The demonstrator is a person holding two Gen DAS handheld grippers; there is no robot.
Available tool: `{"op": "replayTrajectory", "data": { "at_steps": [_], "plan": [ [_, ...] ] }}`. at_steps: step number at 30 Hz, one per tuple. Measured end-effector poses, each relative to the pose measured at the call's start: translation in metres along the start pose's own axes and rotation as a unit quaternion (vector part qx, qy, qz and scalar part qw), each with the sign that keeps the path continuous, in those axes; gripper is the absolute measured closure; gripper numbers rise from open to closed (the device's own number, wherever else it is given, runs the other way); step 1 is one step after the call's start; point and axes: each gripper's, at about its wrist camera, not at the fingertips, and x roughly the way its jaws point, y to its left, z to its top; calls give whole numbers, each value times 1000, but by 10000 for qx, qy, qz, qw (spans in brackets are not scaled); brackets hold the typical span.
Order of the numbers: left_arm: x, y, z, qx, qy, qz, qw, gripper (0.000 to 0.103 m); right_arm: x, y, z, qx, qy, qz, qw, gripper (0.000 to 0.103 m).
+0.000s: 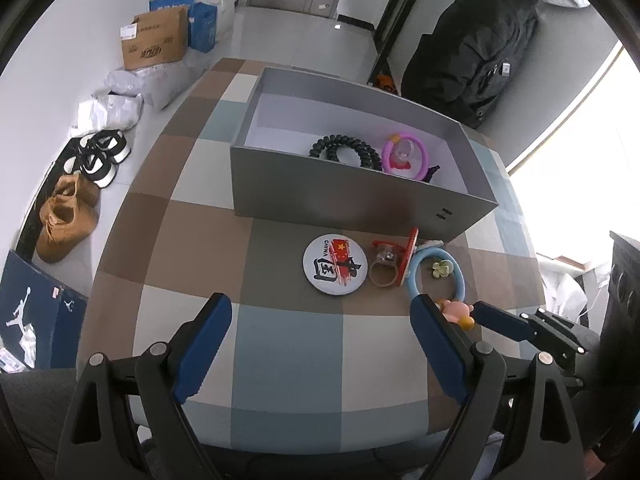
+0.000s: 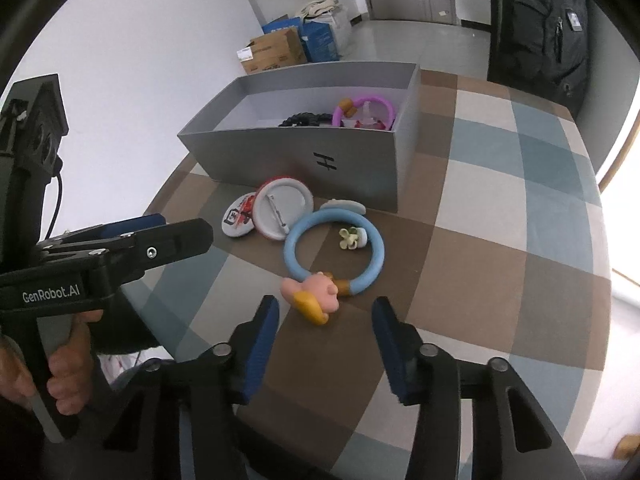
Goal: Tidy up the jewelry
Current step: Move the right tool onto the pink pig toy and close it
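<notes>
A grey open box [image 1: 352,196] [image 2: 304,156] stands on the checked table and holds a black coil band [image 1: 344,150] and a purple ring bracelet [image 1: 404,152] [image 2: 366,110]. In front of it lie a round China badge [image 1: 334,266], a second badge face down [image 2: 280,210], a small ring [image 1: 383,268] and a blue ring bracelet [image 1: 434,272] [image 2: 334,246] with a pink charm [image 2: 314,294]. My right gripper [image 2: 326,312] is open, its fingers either side of the pink charm. My left gripper [image 1: 320,320] is open and empty, left of the bracelet.
The checked tablecloth [image 1: 200,240] covers the table. Shoes [image 1: 68,216], cardboard boxes [image 1: 156,40] and bags lie on the floor at the left. A black backpack [image 1: 472,48] stands behind the box at the right.
</notes>
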Motion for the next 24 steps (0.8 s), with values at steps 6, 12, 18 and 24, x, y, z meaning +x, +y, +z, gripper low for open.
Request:
{"op": "replayTrajectory", "data": {
  "at_steps": [6, 12, 18, 24],
  "plan": [
    [0, 0, 0, 18, 20, -2, 10000, 15, 1, 1, 3, 60, -7, -4, 10000, 73],
    [2, 3, 1, -59, 74, 32, 9999, 15, 1, 7, 3, -95, -15, -66, 9999, 82],
    [4, 5, 2, -134, 108, 43, 9998, 15, -2, 4, 4, -34, -23, -2, 10000, 84],
    [5, 5, 3, -66, 91, 150, 9998, 15, -5, 5, 6, -42, -69, 52, 10000, 84]
  ]
}}
